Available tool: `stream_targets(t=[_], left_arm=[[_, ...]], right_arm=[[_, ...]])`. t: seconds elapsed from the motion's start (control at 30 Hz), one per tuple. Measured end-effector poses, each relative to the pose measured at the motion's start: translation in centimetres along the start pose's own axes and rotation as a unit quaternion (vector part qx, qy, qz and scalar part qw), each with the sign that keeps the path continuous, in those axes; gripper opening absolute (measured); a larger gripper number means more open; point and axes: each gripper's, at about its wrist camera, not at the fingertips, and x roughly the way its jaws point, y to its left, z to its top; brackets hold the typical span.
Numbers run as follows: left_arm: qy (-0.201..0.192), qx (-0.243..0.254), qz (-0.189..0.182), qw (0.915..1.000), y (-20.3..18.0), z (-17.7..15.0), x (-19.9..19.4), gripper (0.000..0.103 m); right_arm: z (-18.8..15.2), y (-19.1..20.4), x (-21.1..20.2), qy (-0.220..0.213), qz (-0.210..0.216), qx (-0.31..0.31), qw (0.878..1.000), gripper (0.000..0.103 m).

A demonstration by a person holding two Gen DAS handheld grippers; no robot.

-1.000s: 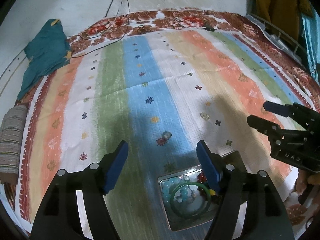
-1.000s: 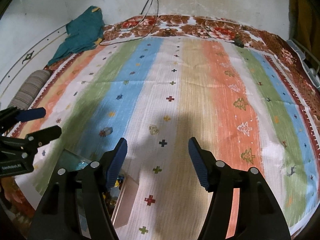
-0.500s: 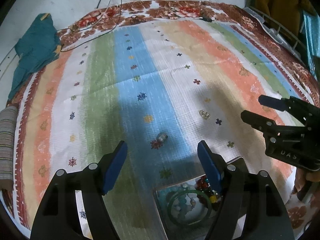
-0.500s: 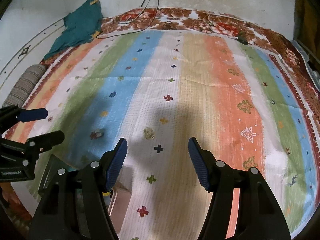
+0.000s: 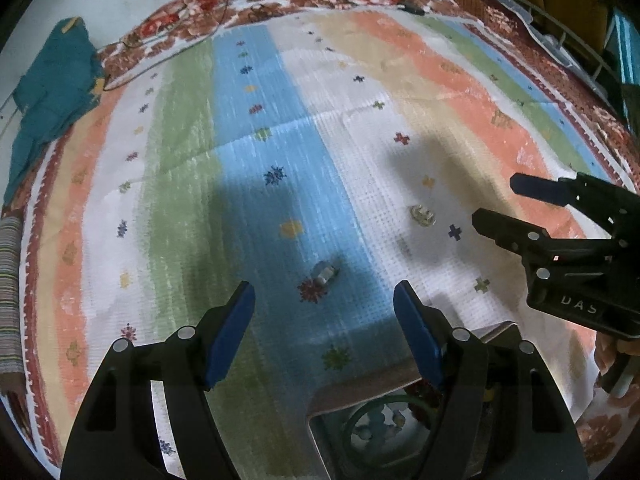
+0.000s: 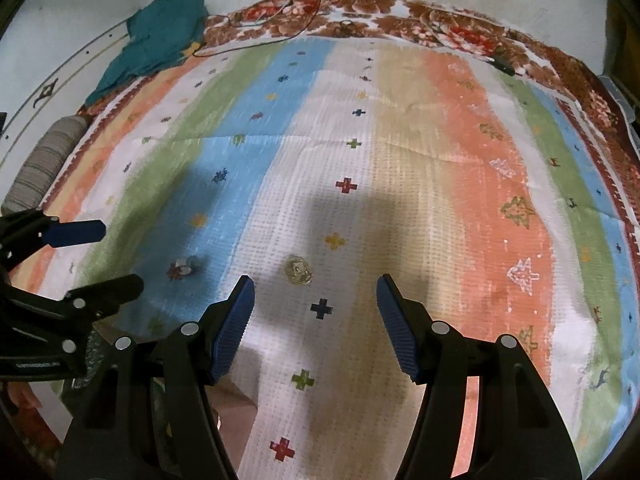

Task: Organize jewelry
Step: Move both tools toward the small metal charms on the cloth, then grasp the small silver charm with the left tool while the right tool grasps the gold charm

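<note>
Two small jewelry pieces lie on the striped mat. A silvery piece (image 5: 325,273) lies on the blue stripe just ahead of my open, empty left gripper (image 5: 324,320); it also shows in the right wrist view (image 6: 186,267). A pale gold piece (image 6: 298,270) lies on the white stripe just ahead of my open, empty right gripper (image 6: 315,312); it also shows in the left wrist view (image 5: 422,215). An open box (image 5: 360,396) holding a green bangle (image 5: 360,416) and beads sits under my left gripper, partly hidden by its fingers.
The striped mat (image 6: 440,160) covers the floor. A teal cloth (image 6: 160,36) and black cables (image 6: 280,8) lie at the far edge by the wall. A striped roll (image 6: 44,156) lies at the left edge.
Both grippers have moved forward over the mat toward the two loose pieces. The box has slid lower in the left wrist view. Both stay open.
</note>
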Motion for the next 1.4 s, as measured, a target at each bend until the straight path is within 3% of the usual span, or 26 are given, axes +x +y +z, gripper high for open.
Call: stream_targets(t=[0.57, 0.7, 0.87, 1.13, 1.27, 1.4], left_arm=[[0.050, 0.014, -0.025, 0.9984, 0.8, 0.5, 4.5, 0.058], [0.062, 0.010, -0.035, 0.9974, 1.1, 0.8, 5.5, 0.050], [0.072, 0.021, -0.039, 0.9964, 1.1, 1.0, 6.6, 0.049], [0.079, 0.041, -0.045, 0.9950, 0.7, 1.2, 7.9, 0.040], [0.079, 0.041, -0.049, 0.9948, 0.7, 1.4, 8.1, 0.021], [0.082, 0.034, -0.049, 0.9948, 0.7, 1.4, 8.2, 0.012]], right_arm=[[1.0, 0.4, 3.8, 0.034, 0.013, 0.000, 0.999, 0.063], [1.2, 0.5, 4.9, 0.045, 0.011, 0.001, 0.999, 0.063], [1.3, 0.6, 6.0, 0.055, 0.011, 0.001, 0.998, 0.063], [1.6, 1.0, 7.5, 0.068, 0.002, -0.011, 0.998, 0.053], [1.8, 0.9, 7.7, 0.074, -0.004, -0.007, 0.997, 0.045], [1.7, 0.9, 7.7, 0.079, -0.009, -0.005, 0.997, 0.028]])
